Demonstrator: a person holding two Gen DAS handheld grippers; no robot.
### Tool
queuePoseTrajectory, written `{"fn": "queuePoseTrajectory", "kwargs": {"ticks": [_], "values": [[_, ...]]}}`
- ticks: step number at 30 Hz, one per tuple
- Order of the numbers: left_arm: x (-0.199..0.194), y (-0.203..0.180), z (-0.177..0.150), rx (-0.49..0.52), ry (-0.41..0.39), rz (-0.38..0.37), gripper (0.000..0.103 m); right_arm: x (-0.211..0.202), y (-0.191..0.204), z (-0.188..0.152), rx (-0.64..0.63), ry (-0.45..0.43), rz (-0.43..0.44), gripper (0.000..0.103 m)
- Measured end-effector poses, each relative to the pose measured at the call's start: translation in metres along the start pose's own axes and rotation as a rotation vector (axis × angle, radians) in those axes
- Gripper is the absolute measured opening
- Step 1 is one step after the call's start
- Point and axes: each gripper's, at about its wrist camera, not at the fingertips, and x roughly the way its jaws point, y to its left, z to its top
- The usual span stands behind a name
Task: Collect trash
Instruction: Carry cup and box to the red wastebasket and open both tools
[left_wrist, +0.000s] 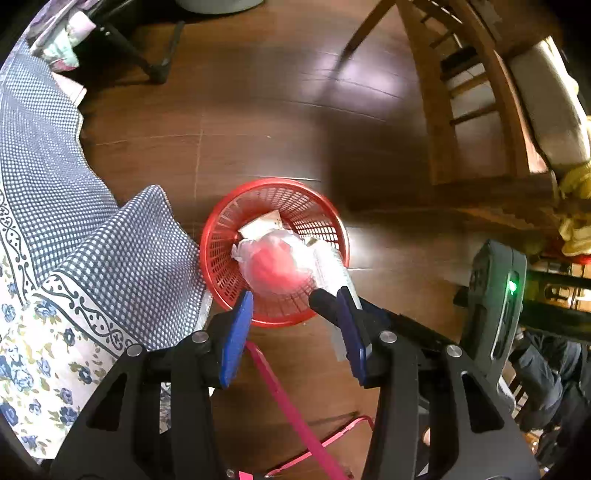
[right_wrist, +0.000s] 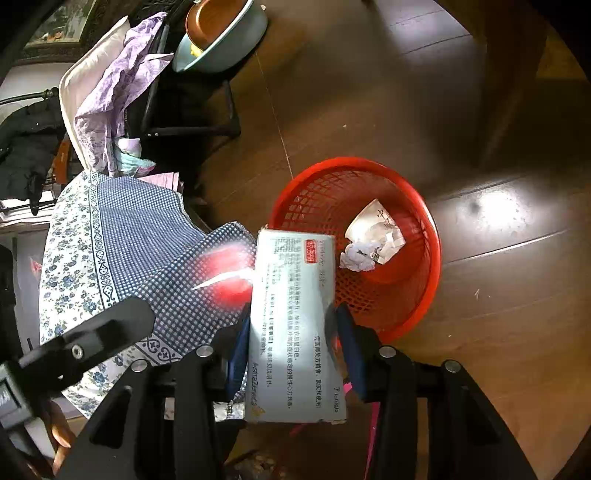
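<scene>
A red mesh basket (left_wrist: 273, 181) (right_wrist: 347, 162) stands on the dark wood floor, with crumpled paper (left_wrist: 264, 223) (right_wrist: 373, 236) in its bottom. My left gripper (left_wrist: 295, 295) hangs just above the near rim, pointing steeply down. Its blue pads are shut on a hazy red wad in clear plastic (left_wrist: 275, 267) (right_wrist: 225, 273) at their tips. My right gripper (right_wrist: 291, 317) is shut on a pale printed medicine box (right_wrist: 295, 314) (left_wrist: 332, 266). The box sticks forward, its far end over the basket's near edge. A black finger (right_wrist: 110, 328) of the left gripper shows at the left.
A blue checked and floral tablecloth (left_wrist: 55, 184) (right_wrist: 140, 221) hangs down right beside the basket. A wooden chair (left_wrist: 461, 92) stands to the far right. A pink strap (left_wrist: 284, 398) trails under the grippers. A bowl (right_wrist: 221, 33) and black chair legs (right_wrist: 192, 129) lie farther off.
</scene>
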Motion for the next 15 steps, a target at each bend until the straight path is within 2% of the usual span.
{"fn": "queuePoseTrajectory", "kwargs": {"ticks": [2,5,7,9,15], "values": [[0.001,-0.001,0.001,0.001,-0.001,-0.009,0.048,-0.002,-0.001,0.000,-0.006,-0.010,-0.008,0.045],[-0.002,-0.002,0.001,0.008,-0.004,-0.012,0.048,-0.004,-0.002,0.002,0.003,-0.036,-0.066,0.073],[-0.005,0.002,0.002,-0.011,-0.016,-0.024,0.054,-0.005,-0.003,0.002,0.005,-0.048,-0.096,0.074],[-0.011,0.006,0.001,-0.035,-0.030,-0.021,0.059,-0.005,-0.002,0.002,0.002,-0.033,-0.091,0.074],[-0.017,0.014,-0.001,-0.080,-0.042,-0.022,0.060,-0.012,0.002,-0.001,-0.002,-0.027,-0.128,0.074]]}}
